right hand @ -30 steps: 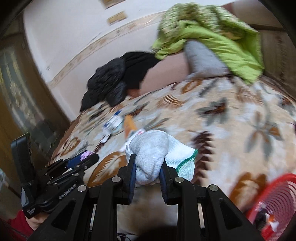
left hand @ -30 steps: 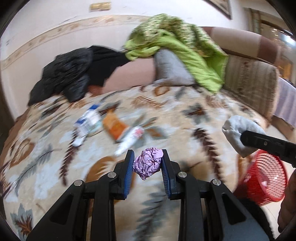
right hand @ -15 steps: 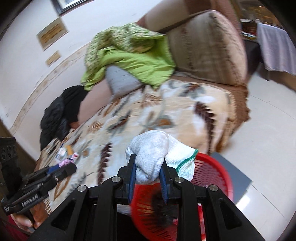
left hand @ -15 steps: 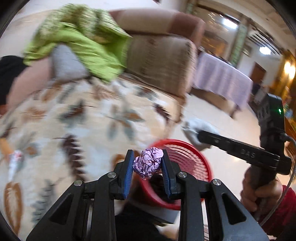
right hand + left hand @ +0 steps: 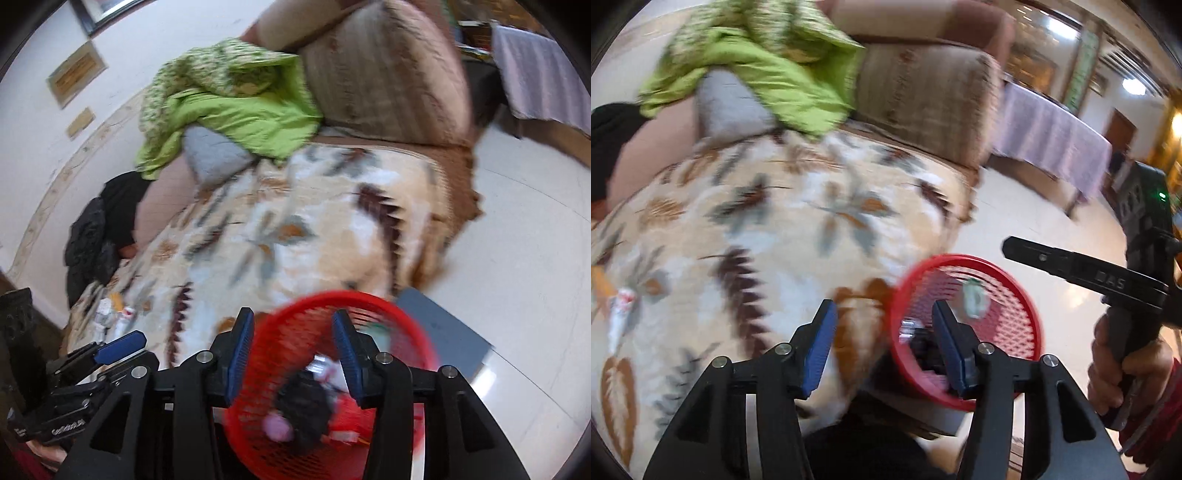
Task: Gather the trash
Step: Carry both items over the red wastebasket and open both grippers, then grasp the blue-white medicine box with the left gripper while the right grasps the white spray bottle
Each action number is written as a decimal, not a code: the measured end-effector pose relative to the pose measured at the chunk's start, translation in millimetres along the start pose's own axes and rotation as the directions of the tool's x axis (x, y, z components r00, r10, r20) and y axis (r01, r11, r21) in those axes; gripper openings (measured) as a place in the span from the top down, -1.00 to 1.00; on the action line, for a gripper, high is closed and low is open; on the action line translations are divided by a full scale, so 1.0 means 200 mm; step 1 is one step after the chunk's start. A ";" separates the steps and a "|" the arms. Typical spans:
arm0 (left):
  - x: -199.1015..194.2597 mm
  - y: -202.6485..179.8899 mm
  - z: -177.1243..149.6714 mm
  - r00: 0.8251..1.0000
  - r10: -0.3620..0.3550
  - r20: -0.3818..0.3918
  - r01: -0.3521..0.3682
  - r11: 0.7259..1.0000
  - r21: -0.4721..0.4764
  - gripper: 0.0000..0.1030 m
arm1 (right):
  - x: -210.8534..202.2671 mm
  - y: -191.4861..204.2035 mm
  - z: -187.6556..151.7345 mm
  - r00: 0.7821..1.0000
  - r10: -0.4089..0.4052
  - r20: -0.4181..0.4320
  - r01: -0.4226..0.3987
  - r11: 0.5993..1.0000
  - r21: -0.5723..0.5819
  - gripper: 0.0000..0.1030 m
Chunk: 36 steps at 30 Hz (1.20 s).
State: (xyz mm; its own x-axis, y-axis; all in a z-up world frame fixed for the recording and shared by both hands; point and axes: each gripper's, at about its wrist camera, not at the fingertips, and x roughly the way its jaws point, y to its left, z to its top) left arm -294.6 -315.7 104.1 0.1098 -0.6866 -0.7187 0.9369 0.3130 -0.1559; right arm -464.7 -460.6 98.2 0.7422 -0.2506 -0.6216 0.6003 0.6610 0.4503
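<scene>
A red mesh basket [image 5: 1015, 291] stands on the floor by the bed's corner; it also shows in the right wrist view [image 5: 406, 314]. My left gripper [image 5: 884, 347] is open and empty just over the basket's near rim. My right gripper [image 5: 293, 354] is open and empty above the basket. Inside the basket lie a crumpled pink foil ball [image 5: 277, 426], a dark item and a white-and-green cloth [image 5: 975, 299]. More trash [image 5: 110, 312] lies on the far side of the bed; one white wrapper [image 5: 620, 306] shows at the left.
The bed carries a leaf-patterned blanket [image 5: 775, 229], a green quilt [image 5: 764, 62] and a black jacket [image 5: 96, 236]. A padded headboard [image 5: 388, 74] stands behind. A table with a lilac cloth [image 5: 1052, 136] is across the tiled floor [image 5: 524, 229]. A grey mat [image 5: 443, 328] lies under the basket.
Both grippers have opened. The pink foil ball left my left gripper and the white cloth left my right gripper; both now lie in the red basket.
</scene>
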 end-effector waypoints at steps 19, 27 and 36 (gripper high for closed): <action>-0.35 1.32 -0.29 0.829 0.559 -0.015 -0.520 0.760 -0.390 -0.01 | 1.14 1.31 -0.14 0.894 0.238 -0.380 -0.324 0.929 -0.179 0.05; -0.40 1.62 -0.37 0.791 0.611 -0.030 -0.554 0.696 -0.457 -0.01 | 1.49 1.53 -0.19 0.888 0.147 -0.435 -0.250 0.949 -0.190 0.06; -0.49 1.95 -0.41 0.805 0.592 -0.038 -0.497 0.638 -0.588 -0.01 | 1.69 1.63 -0.25 0.883 0.121 -0.454 -0.223 0.958 -0.179 0.06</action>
State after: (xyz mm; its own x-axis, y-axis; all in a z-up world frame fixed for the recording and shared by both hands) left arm 32.9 -72.5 58.0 0.6308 -0.3424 -0.6963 0.3480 0.9269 -0.1405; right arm -33.2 -293.5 3.2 0.5922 0.1800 -0.7854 0.3563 0.8158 0.4556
